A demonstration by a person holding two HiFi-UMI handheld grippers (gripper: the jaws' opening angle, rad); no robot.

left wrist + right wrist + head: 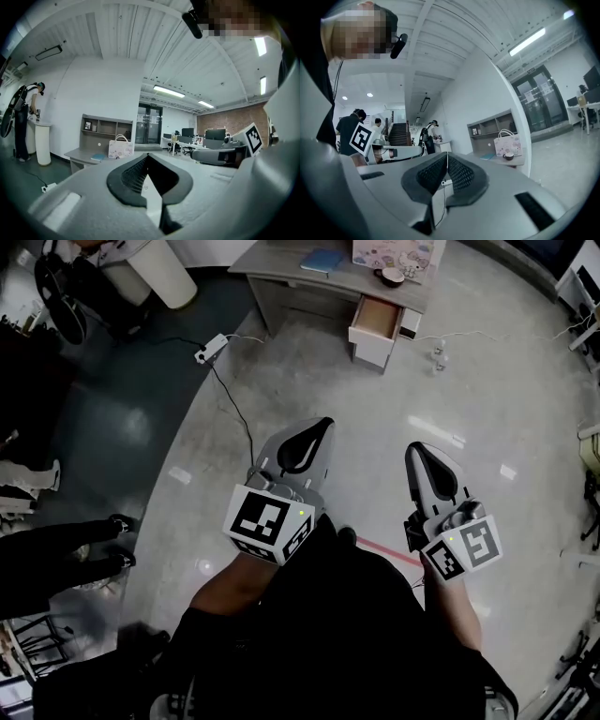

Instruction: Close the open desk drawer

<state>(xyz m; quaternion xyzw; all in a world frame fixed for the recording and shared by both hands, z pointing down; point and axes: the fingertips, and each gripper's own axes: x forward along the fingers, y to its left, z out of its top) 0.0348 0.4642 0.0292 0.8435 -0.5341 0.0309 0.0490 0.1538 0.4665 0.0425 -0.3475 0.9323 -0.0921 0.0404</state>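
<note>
A glossy office floor lies between you and the desk (277, 262) far ahead; its drawer (378, 319) stands open near the desk's right end; your left gripper (315, 435) and right gripper (422, 461) are pressed together on nothing, so the approach and the push are both still to do.

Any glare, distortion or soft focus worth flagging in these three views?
Head view: bright reflections streak the glossy floor, the left side is dim, but the open drawer reads clearly. Left gripper view: heavy fisheye bending, black rim. Right gripper view: same bending, and the ceiling strip light is blown out.
</note>
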